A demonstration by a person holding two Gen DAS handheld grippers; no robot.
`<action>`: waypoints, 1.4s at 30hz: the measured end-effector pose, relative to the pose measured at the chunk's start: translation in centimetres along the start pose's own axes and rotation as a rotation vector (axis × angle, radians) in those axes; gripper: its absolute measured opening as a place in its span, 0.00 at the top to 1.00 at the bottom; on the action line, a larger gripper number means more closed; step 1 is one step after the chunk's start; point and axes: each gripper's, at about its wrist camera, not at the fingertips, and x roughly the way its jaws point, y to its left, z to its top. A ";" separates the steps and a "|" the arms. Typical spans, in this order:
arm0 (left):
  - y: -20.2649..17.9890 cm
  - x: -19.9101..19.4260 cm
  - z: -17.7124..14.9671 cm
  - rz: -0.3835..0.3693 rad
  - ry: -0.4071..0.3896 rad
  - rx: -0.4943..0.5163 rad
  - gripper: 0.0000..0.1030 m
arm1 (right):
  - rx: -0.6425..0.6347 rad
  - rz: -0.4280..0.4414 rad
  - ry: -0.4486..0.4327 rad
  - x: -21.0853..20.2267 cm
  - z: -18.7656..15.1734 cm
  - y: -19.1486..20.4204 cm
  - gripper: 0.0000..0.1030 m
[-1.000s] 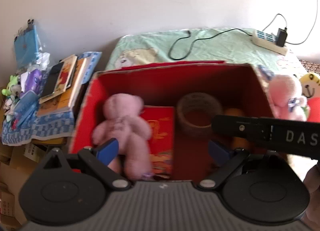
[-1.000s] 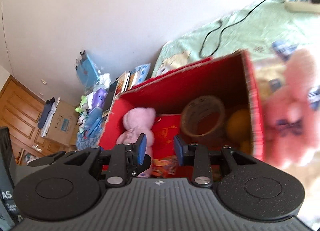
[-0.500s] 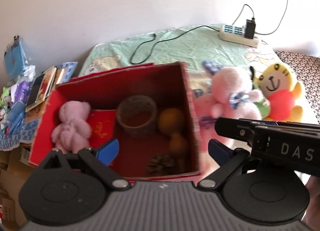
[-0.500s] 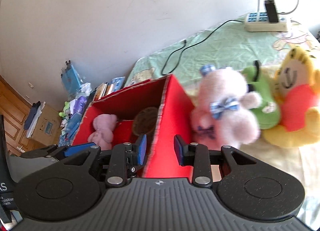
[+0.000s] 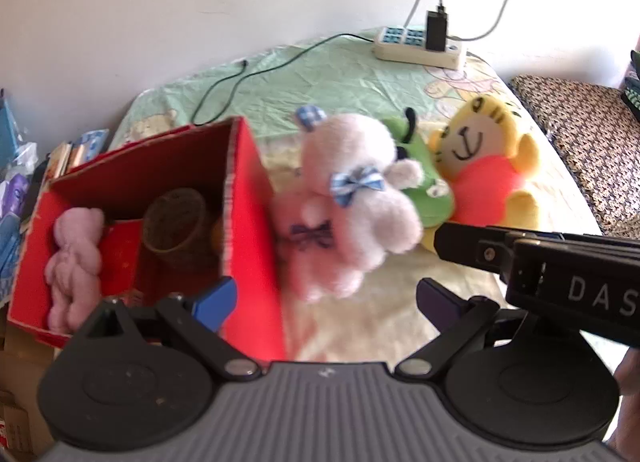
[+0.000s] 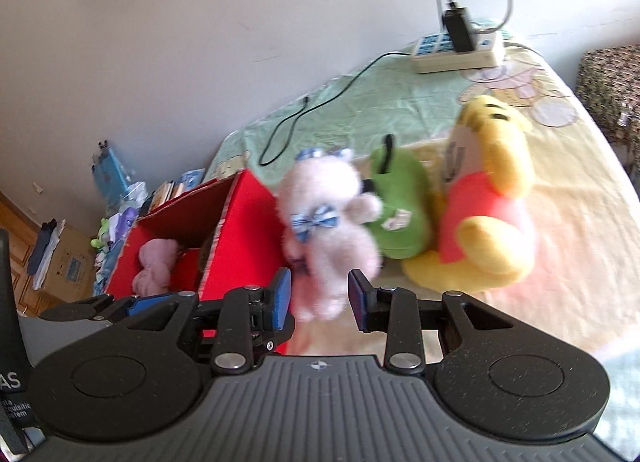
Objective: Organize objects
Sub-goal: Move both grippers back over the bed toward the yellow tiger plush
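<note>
**Right gripper lined up on the pale pink plush**

As the right gripper (image 6: 319, 296) hovered with its blue-padded jaws parted and nothing between them, the pale pink fluffy plush bear with the blue checked bow (image 6: 326, 238) stood just beyond its fingertips, leaning against the outer wall of the red open-topped cardboard box (image 6: 240, 238). The left gripper (image 5: 326, 300) was spread wide and empty too, aimed between the box wall and the same bear (image 5: 352, 202); the black body of the right tool crossed the right of its view.

The step in hand appeared to be taking this bear for the box. A good grip would probably close across the torso below the bow, since the soft pile would squash and a hold on a limb could let the toy swing. The approach would do well to stay clear of the box wall, which stood right beside the bear.

Near to far, the count ran: one smaller mauve plush bear (image 5: 74, 258) and one brown roll of tape (image 5: 176, 220) in the box, with a partly hidden orange thing beside the roll; one pale pink bear; one green plush toy (image 6: 400, 214); one yellow plush bear in a red shirt (image 6: 488, 218); then, on the green and cream printed sheet (image 6: 580, 190), one black cable (image 6: 320, 106) and one white power strip (image 6: 456, 48).
</note>
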 end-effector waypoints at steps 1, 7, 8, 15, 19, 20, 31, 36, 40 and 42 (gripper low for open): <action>-0.4 0.1 0.0 -0.001 0.002 0.004 0.06 | 0.003 -0.007 -0.001 -0.1 0.1 -0.4 0.66; -3.0 0.6 0.6 -0.016 0.005 0.038 0.05 | 0.018 -0.042 -0.009 -1.1 0.2 -2.5 0.66; -3.4 0.7 0.7 -0.017 0.007 0.045 0.05 | 0.020 -0.047 -0.011 -1.3 0.3 -2.7 0.66; -5.8 1.2 1.0 -0.033 0.020 0.086 0.04 | 0.039 -0.084 -0.027 -2.3 0.4 -4.5 0.66; -6.8 1.3 1.0 -0.044 0.023 0.109 0.04 | 0.059 -0.101 -0.029 -2.8 0.3 -5.2 0.66; -7.1 1.2 1.0 -0.045 0.023 0.115 0.04 | 0.062 -0.104 -0.031 -2.9 0.3 -5.4 0.66; -8.1 1.4 1.0 -0.066 0.029 0.144 0.04 | 0.076 -0.157 -0.038 -3.5 0.1 -6.5 0.65; -8.2 1.3 1.5 -0.071 0.016 0.151 0.04 | 0.071 -0.179 -0.053 -3.8 0.4 -6.9 0.65; -8.7 1.4 2.3 -0.071 0.000 0.161 0.04 | 0.077 -0.181 -0.066 -4.0 0.8 -7.2 0.65; -8.9 1.4 2.7 -0.071 -0.008 0.169 0.04 | 0.085 -0.178 -0.069 -4.0 1.0 -7.4 0.65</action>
